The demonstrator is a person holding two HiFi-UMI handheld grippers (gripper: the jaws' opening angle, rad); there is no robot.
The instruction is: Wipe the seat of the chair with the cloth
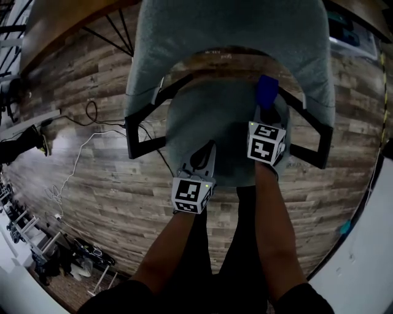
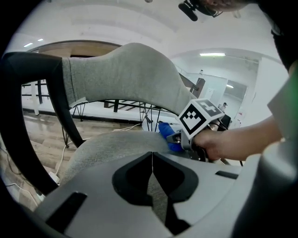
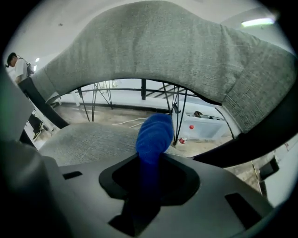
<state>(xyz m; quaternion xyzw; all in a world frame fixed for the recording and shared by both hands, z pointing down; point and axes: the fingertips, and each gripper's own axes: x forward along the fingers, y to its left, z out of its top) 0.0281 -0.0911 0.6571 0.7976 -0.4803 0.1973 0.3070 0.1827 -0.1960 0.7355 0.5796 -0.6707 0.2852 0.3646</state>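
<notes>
A grey upholstered chair with black arms stands below me; its seat (image 1: pixel 196 119) is in the middle of the head view. My right gripper (image 1: pixel 265 113) is shut on a blue cloth (image 1: pixel 266 91), which sticks out past the jaws over the seat's right rear. In the right gripper view the cloth (image 3: pixel 153 135) bulges up from between the jaws, above the seat (image 3: pixel 88 139). My left gripper (image 1: pixel 201 160) is shut with nothing in it, low over the seat's front left. The left gripper view shows the seat (image 2: pixel 111 146) ahead and the cloth (image 2: pixel 168 135) at the right gripper.
The chair's curved grey backrest (image 1: pixel 233 30) rises behind the seat, with black armrests (image 1: pixel 144 132) on both sides. White and black cables (image 1: pixel 80 153) lie on the wood-plank floor to the left. A wooden table's edge (image 1: pixel 67 15) is at top left.
</notes>
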